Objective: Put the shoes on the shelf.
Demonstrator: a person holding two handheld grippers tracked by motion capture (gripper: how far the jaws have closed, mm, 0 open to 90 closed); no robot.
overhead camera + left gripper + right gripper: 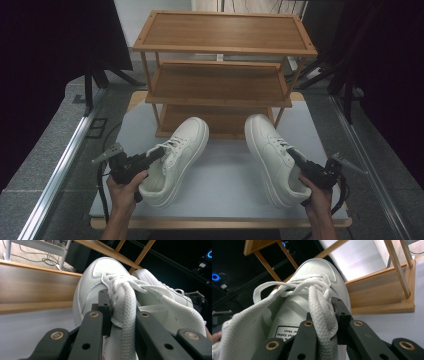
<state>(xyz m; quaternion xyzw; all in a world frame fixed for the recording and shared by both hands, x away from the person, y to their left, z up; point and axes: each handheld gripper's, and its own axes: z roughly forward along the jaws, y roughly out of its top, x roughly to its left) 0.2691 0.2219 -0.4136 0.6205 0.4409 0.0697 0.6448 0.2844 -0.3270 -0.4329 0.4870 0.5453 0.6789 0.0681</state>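
Two white lace-up sneakers lie on the pale table top [225, 185], toes toward a wooden shoe rack [220, 82]. The left sneaker [175, 160] is angled, toe to the right. My left gripper [157, 152] is shut on its laced side edge; in the left gripper view one jaw is outside the left sneaker [92, 285], the other inside, with a thick lace [128, 312] between them at my left gripper [122, 307]. My right gripper [294, 156] is shut on the right sneaker [272, 155]; my right gripper [323, 312] pinches the lace and side wall of the right sneaker [317, 270].
The rack has three bamboo shelves, and its lowest shelf [220, 120] sits just beyond the toes. Its leg and bottom rail [377, 297] lie close to the right sneaker. The table's front edge [220, 222] is near my hands. Dark curtains and stands flank the table.
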